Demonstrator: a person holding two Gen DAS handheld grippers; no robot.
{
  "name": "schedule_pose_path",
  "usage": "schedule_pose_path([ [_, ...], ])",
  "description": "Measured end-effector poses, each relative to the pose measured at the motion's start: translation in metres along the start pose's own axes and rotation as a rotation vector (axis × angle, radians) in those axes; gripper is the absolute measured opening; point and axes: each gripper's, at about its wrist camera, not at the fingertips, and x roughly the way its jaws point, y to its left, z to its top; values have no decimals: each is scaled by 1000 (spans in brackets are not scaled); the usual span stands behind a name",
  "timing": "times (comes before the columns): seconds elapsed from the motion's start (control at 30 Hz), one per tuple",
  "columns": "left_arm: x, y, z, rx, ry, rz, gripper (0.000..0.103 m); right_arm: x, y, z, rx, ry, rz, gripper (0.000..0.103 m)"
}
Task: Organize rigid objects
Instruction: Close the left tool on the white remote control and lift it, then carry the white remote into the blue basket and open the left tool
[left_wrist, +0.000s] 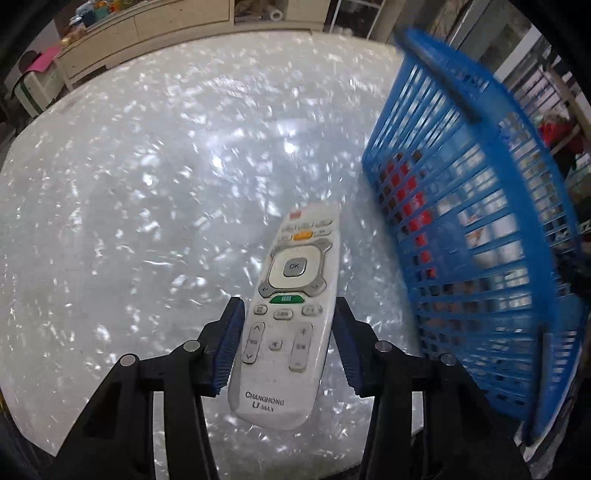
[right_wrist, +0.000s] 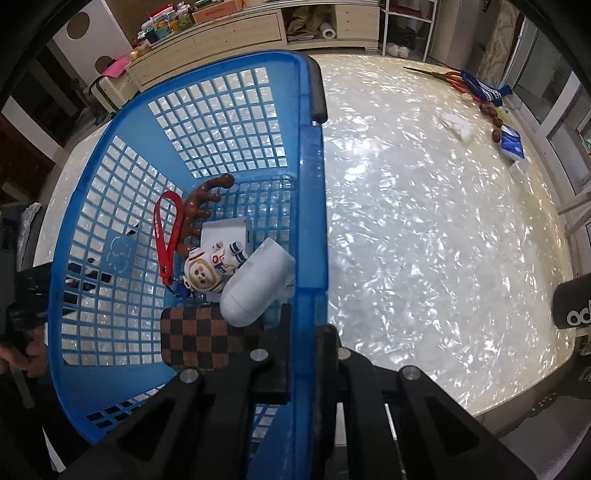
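Note:
A white remote control (left_wrist: 288, 314) with grey buttons sits lengthwise between the blue pads of my left gripper (left_wrist: 289, 306), which is shut on its sides just above the shiny white table (left_wrist: 147, 184). A blue lattice basket (left_wrist: 461, 221) stands close to its right. In the right wrist view my right gripper (right_wrist: 306, 325) is shut on the basket's rim (right_wrist: 314, 184), one finger inside and one outside. Inside the basket lie an astronaut figure (right_wrist: 207, 269) on a red strap (right_wrist: 168, 236), a brown antler (right_wrist: 207, 199), a white box (right_wrist: 225, 232), a white rounded object (right_wrist: 258, 280) and a checkered pouch (right_wrist: 207, 336).
At the table's far right edge lie scissors (right_wrist: 443, 75), a blue-and-white cloth item (right_wrist: 484, 90), brown beads (right_wrist: 491, 114), a blue packet (right_wrist: 511, 142) and a white crumpled thing (right_wrist: 458, 125). A person's hand (right_wrist: 22, 350) shows left of the basket. Cabinets line the back wall.

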Motion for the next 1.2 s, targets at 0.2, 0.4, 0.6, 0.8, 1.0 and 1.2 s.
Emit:
schedule_pose_path([
  [0.2, -49, -4, 9, 17, -71, -23, 23, -2, -14, -4, 47, 11, 15, 5],
  [0.4, -46, -6, 15, 28, -59, -25, 22, -6, -19, -11, 50, 10, 29, 5],
  [0.6, -53, -6, 15, 21, -98, -30, 21, -10, -15, -13, 52, 3, 34, 5],
  [0.8, -68, -3, 19, 14, -127, -44, 21, -10, -14, -12, 51, 4, 36, 5],
  [1.0, -102, -9, 30, 23, -189, -72, 21, -11, -14, -12, 55, 4, 37, 5],
  [1.2, -143, -37, 43, 88, -277, -96, 21, -10, -14, -12, 57, 7, 36, 5],
])
